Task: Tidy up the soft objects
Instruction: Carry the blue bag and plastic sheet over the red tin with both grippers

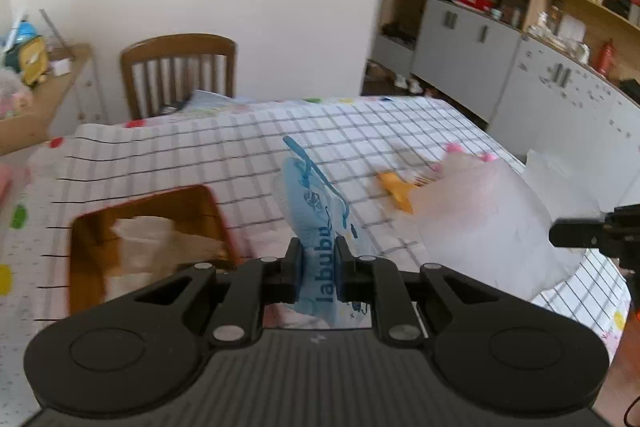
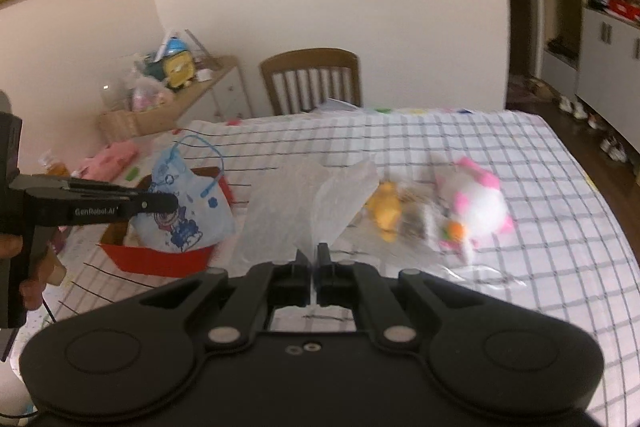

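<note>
My left gripper (image 1: 316, 255) is shut on a light blue drawstring pouch (image 1: 312, 211) printed "labubu". The right wrist view shows that pouch (image 2: 188, 223) hanging over an open red box (image 2: 160, 261), gripped by the left gripper (image 2: 168, 205). My right gripper (image 2: 314, 255) is shut on the edge of a translucent plastic bag (image 2: 308, 203), which lifts off the table. In the left wrist view the bag (image 1: 480, 223) hangs from the right gripper (image 1: 560, 235). On the cloth lie a yellow plush (image 2: 386, 211) and a pink and white plush (image 2: 476, 207).
The table (image 2: 540, 163) wears a white checked cloth. The red box (image 1: 86, 255) holds pale wrapped things. A small wrapped item (image 2: 416, 223) lies between the plushes. A wooden chair (image 2: 312, 79) stands at the far side. A cluttered side cabinet (image 2: 192, 95) is at the left.
</note>
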`<state>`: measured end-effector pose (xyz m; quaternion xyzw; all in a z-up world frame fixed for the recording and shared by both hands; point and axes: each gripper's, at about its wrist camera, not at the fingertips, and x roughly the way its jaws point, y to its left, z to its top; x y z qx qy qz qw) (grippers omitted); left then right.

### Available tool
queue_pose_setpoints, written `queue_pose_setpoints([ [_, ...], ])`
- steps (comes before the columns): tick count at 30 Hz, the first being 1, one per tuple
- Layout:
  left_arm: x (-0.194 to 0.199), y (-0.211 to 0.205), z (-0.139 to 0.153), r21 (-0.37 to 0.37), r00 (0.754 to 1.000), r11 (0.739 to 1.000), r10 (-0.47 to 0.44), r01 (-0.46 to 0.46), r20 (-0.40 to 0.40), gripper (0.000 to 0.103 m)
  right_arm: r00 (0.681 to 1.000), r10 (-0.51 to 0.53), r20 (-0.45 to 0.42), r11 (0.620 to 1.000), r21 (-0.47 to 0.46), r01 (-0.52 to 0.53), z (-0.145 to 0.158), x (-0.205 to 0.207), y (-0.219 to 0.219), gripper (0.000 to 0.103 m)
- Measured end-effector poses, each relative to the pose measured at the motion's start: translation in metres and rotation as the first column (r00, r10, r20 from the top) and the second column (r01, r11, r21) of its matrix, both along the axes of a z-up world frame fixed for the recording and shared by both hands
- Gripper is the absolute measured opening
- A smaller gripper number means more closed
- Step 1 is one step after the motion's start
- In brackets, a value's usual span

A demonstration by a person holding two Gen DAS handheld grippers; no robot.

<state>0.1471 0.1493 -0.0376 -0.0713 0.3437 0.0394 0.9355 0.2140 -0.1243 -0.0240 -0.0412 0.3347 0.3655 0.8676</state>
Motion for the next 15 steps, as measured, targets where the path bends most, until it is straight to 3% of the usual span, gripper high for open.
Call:
queue_pose_setpoints([
  [15,-0.026,0.093,0.016,0.067,0.99,0.988,0.138,-0.139,0.021,0.015,0.992,0.126,0.031,0.992,-0.025,-0.125,0.003,-0.008,0.111,0.001],
])
